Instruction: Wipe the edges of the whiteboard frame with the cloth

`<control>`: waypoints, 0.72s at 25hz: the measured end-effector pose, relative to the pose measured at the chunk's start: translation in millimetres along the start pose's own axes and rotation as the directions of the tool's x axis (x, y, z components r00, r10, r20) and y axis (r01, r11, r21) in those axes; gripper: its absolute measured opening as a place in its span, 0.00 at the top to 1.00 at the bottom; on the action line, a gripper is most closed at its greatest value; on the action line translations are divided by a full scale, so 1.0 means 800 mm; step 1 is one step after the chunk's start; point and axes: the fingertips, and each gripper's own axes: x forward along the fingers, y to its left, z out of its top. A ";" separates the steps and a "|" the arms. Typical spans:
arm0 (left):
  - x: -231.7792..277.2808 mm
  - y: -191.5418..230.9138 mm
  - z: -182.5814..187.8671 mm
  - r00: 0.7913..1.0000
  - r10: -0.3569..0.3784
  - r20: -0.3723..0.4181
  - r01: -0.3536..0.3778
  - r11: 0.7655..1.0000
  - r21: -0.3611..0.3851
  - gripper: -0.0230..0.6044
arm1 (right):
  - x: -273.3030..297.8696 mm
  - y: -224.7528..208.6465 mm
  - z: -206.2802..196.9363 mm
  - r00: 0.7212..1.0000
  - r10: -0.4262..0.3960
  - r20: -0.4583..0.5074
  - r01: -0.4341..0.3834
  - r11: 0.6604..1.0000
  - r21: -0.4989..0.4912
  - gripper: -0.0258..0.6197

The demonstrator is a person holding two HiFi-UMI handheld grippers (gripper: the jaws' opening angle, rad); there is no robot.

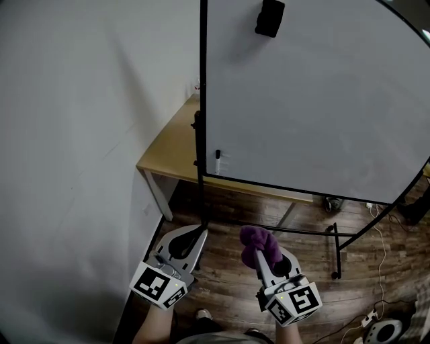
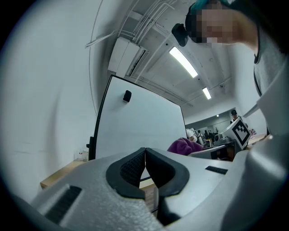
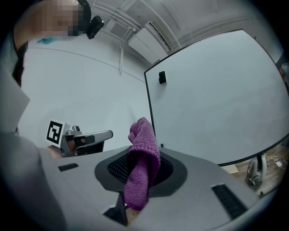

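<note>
Holding the left gripper (image 1: 190, 240) low over the wooden floor (image 1: 269, 222), just beside the pale wall (image 1: 80, 134), with the jaws pressed together and gripping nothing. Pointing it past a wooden desk (image 1: 175, 151) toward the black whiteboard frame (image 1: 202, 101), well apart from it. Carrying the purple cloth (image 1: 259, 243) in the right gripper (image 1: 269, 261), with the jaws clamping on its middle, one bunched end sticking up beyond the tips and the other hanging down behind them. Positioning the cloth below the whiteboard (image 1: 316, 101), not touching the frame. Showing a black block (image 1: 269, 17) near the board's top and a marker (image 1: 217, 161) at its lower left corner.
</note>
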 end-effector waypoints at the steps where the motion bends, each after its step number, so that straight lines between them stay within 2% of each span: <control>1: 0.000 0.006 0.000 1.000 -0.008 0.001 0.008 1.000 0.000 0.94 | 0.006 0.002 -0.001 1.000 -0.007 0.002 0.007 1.000 0.002 0.85; 11: -0.013 0.058 -0.004 0.998 -0.058 0.004 0.058 0.998 -0.004 0.94 | 0.047 0.033 -0.015 0.998 -0.060 0.000 0.060 0.998 0.010 0.85; 18: -0.008 0.073 -0.014 0.998 -0.070 0.003 0.070 0.997 -0.044 0.94 | 0.059 0.032 -0.025 0.996 -0.083 -0.031 0.083 0.996 0.012 0.85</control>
